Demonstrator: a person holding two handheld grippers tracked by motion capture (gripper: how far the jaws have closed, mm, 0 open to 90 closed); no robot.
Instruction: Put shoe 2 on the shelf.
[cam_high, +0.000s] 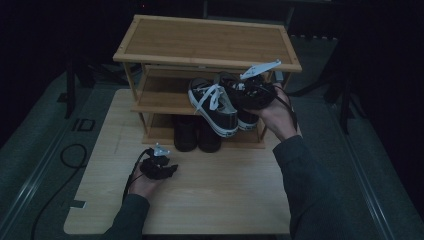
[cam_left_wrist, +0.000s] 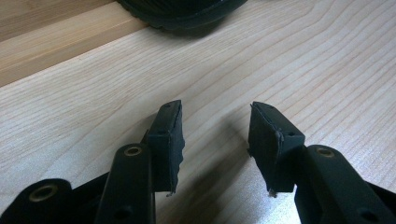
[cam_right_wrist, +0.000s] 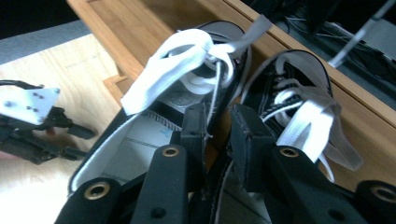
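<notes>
A pair of black sneakers with white laces and white soles hangs in front of the rack's middle shelf, the left one (cam_high: 212, 107) beside the right one (cam_high: 247, 120). My right gripper (cam_high: 245, 92) is shut on their two inner collar walls, pinched together between the jaws (cam_right_wrist: 218, 123); the left shoe (cam_right_wrist: 140, 135) and the right shoe (cam_right_wrist: 299, 112) lie on either side. My left gripper (cam_high: 171, 170) rests low on the table, open, with nothing but bare wood between its fingers (cam_left_wrist: 215, 126).
The wooden shoe rack (cam_high: 205, 40) stands at the back of the light wooden table (cam_high: 210, 200). A dark pair of shoes (cam_high: 197, 135) sits on its bottom shelf; a dark sole (cam_left_wrist: 182, 11) lies ahead of the left gripper. A black cable (cam_high: 70, 155) lies on the floor at left.
</notes>
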